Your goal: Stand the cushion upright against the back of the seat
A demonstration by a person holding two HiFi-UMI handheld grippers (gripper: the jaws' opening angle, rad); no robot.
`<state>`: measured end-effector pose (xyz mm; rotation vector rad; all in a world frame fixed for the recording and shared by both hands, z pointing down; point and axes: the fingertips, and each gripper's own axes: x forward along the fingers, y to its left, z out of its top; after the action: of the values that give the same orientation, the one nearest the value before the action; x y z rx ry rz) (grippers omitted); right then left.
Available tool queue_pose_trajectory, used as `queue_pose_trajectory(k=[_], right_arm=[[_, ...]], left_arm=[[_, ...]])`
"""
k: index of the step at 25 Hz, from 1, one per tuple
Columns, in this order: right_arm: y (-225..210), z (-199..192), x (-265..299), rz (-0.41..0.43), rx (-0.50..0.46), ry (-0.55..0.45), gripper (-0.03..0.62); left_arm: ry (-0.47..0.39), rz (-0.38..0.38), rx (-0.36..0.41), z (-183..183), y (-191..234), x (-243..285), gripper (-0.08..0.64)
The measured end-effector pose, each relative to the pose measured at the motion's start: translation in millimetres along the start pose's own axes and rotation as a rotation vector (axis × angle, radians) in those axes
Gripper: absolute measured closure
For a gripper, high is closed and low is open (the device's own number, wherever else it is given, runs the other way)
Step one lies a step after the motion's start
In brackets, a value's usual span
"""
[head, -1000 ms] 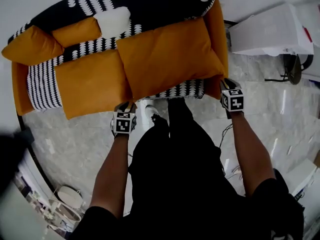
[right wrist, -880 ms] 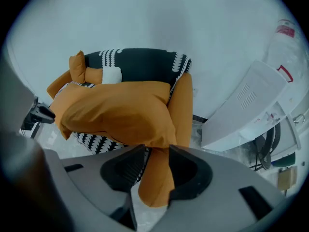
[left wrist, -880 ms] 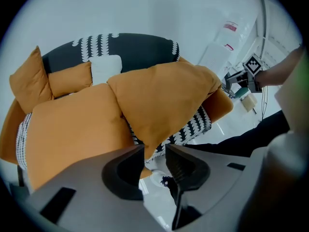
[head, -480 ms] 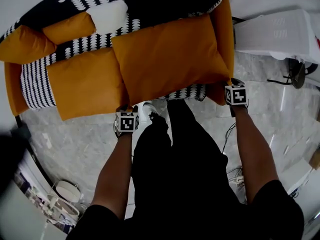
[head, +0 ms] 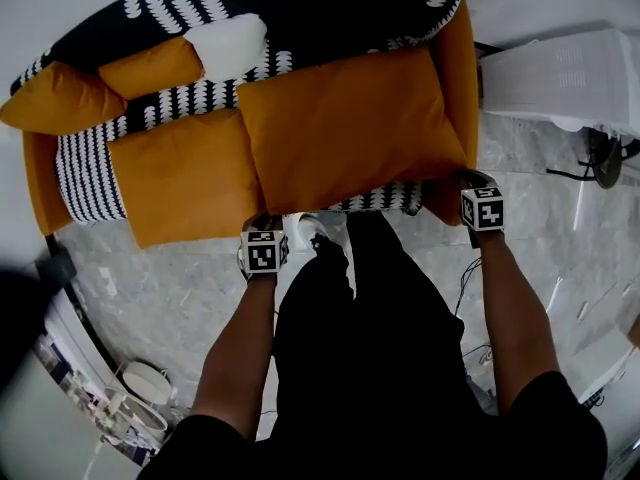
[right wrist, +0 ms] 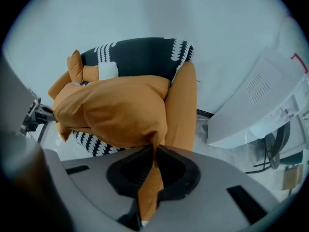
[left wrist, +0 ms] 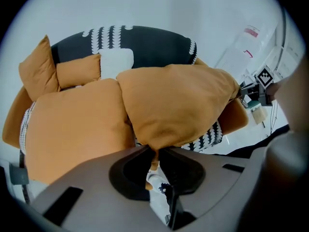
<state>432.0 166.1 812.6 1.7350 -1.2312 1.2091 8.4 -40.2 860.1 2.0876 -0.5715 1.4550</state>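
Both had just closed: the left tongs (left wrist: 155, 152) pinched the cushion (head: 350, 128) by its near-left corner, the right tongs (right wrist: 155, 151) by its near-right. It lay flat beyond them on the sofa (head: 300, 8), probably ready for tipping upright.

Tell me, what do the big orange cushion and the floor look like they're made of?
The cushion looks like soft woven cloth, matte; it puckers at its pinched corners. The floor seems polished grey stone or stone-look tile: pale veining, faint sheen.
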Motion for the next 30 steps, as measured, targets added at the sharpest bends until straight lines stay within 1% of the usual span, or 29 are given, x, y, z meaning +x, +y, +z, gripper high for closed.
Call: queue_pose_trajectory(k=[3, 6, 10, 15, 21, 24, 28, 30], right_arm=[[0.7, 9.4, -8.7, 0.038, 0.038, -0.033, 0.543], [0.2, 28.6, -23.0, 0.067, 0.087, -0.097, 0.546], [-7.8, 77.4, -50.0, 0.093, 0.16, -0.225, 0.548], [-18.2, 138.6, -76.3, 0.122, 0.195, -0.335, 0.548], [-36.4, 198.1, -96.4, 0.167, 0.279, -0.445, 0.549], [-46.7, 222.8, -101.1, 0.172, 0.323, -0.495, 0.549], [-57.2, 252.2, -102.5, 0.185, 0.366, -0.53, 0.551], [-65.1, 264.1, -102.0, 0.199, 0.418, -0.542, 0.551]], left_arm=[[-0.05, 0.02, 0.013, 28.7, 6.7, -18.8, 0.505], [-0.114, 0.04, 0.035, 68.6, 18.5, -41.2, 0.511], [-0.213, 0.069, 0.059, 126.7, 35.2, -65.7, 0.515], [-0.314, 0.075, 0.042, 195.3, 48.5, -92.8, 0.52], [-0.393, 0.079, 0.044, 269.6, 55.5, -112.4, 0.525], [-0.428, 0.088, 0.053, 311.1, 61.0, -115.6, 0.526], [-0.459, 0.086, 0.062, 361.2, 67.6, -114.7, 0.526], [-0.462, 0.069, 0.061, 382.4, 66.8, -109.1, 0.528]])
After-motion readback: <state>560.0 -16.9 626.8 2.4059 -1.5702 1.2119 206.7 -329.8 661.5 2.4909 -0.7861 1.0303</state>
